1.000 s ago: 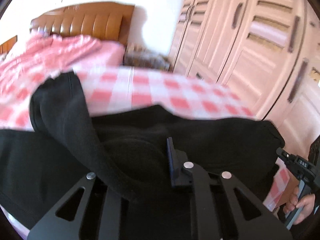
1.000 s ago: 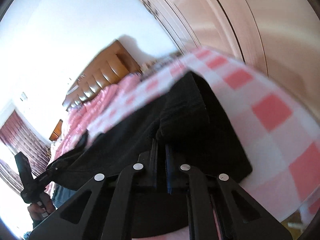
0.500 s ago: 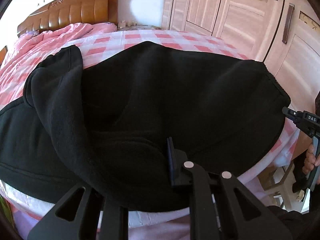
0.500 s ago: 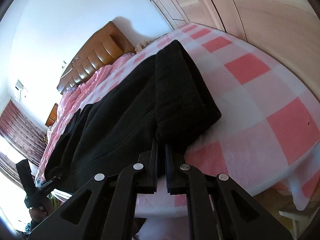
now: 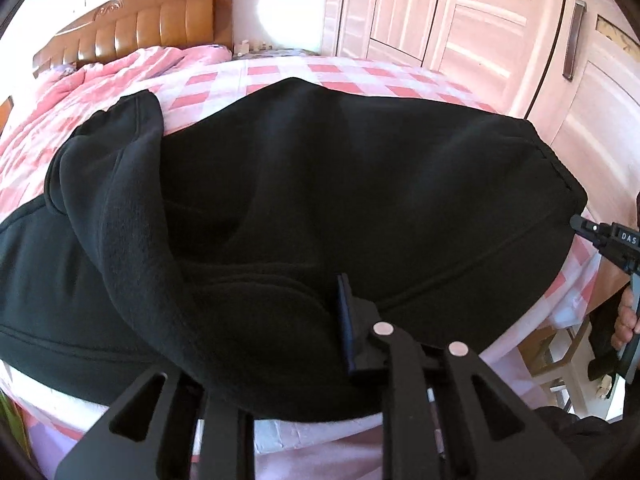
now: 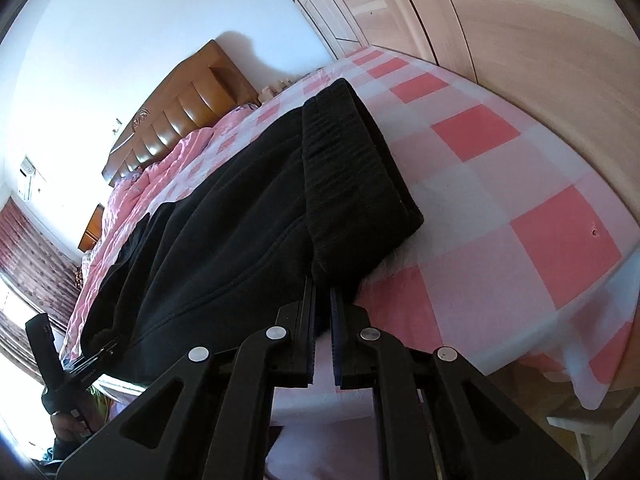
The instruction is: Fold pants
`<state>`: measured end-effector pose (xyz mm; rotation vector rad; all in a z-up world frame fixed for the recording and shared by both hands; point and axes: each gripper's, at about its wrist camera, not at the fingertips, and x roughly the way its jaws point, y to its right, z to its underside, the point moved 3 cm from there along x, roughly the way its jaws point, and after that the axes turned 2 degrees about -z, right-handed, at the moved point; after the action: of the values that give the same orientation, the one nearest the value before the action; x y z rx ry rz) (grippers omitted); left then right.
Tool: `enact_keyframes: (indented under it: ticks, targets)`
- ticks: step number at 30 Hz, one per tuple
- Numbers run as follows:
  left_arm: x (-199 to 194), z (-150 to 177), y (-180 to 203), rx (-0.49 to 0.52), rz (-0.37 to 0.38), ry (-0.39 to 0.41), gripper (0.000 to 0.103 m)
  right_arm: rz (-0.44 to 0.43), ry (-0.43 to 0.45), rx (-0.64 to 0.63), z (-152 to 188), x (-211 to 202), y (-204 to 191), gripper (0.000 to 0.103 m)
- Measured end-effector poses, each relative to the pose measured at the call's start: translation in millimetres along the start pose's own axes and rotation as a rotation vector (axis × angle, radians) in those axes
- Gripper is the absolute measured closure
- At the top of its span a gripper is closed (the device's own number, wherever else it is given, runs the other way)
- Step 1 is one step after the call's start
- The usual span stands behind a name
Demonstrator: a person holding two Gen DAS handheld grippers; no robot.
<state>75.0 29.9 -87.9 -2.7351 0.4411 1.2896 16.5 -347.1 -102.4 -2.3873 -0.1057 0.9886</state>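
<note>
Black fleece pants [image 5: 320, 168] lie spread across the checked sheet [image 5: 320, 70], one leg [image 5: 120, 200] folded over at the left. My left gripper [image 5: 320, 316] is at their near edge. Its jaws are opening; cloth lies between them, hiding the left finger, and only the right finger [image 5: 344, 320] shows. In the right wrist view, the right gripper [image 6: 322, 304] is shut on the near corner of the ribbed waistband [image 6: 348, 168]. It also shows as the right gripper [image 5: 580, 226] at the left view's right edge, with a hand [image 5: 626, 316] on its handle.
A wooden headboard [image 5: 152, 24] and a rumpled pink quilt [image 5: 80, 92] lie at the far end of the bed. Wardrobe doors [image 5: 500, 32] stand close along the right side. A pale stool [image 5: 560, 364] stands by the bed's corner. The left gripper [image 6: 80, 368] shows low left.
A second ago both grippers held the pants lifted and moving. Now the pants rest flat on the bed, with both grippers lower and still.
</note>
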Motion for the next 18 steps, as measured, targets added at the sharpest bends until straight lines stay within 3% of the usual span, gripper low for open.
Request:
enact_keyframes:
  ticks: [3, 5, 7, 9, 11, 13, 15, 18]
  targets:
    - [-0.8, 3.8, -4.2, -0.012, -0.033, 0.013, 0.062, 0.03, 0.004, -0.011, -1.1, -3.2, -5.2, 0.092]
    - [-1.5, 4.6, -10.7, -0.044, -0.029, 0.012, 0.036, 0.076, 0.005, -0.008, -1.2, -9.6, -9.1, 0.084]
    - [-5.5, 4.0, -19.3, -0.085, -0.005, 0.024, 0.018, 0.139, 0.053, -0.058, -3.1, -23.7, -20.9, 0.074]
    - [-9.7, 4.6, -23.4, -0.097, 0.004, 0.032, 0.017, 0.161, 0.098, -0.119, -6.1, -32.5, -34.8, 0.052]
    - [-13.4, 5.9, -25.5, -0.09, -0.001, 0.036, 0.016, 0.155, 0.122, -0.203, -10.8, -31.4, -54.5, 0.042]
    - [-17.6, 7.8, -29.5, -0.09, -0.019, 0.04, 0.013, 0.145, 0.113, -0.283, -15.8, -20.3, -74.8, 0.041]
    - [-22.5, 9.1, -33.4, -0.089, -0.043, 0.042, 0.012, 0.128, 0.084, -0.385, -19.7, 1.6, -97.5, 0.028]
    - [-36.5, 10.2, -44.9, -0.087, -0.099, 0.061, 0.009, 0.162, 0.021, -0.47, -20.7, 39.2, -112.4, 0.027]
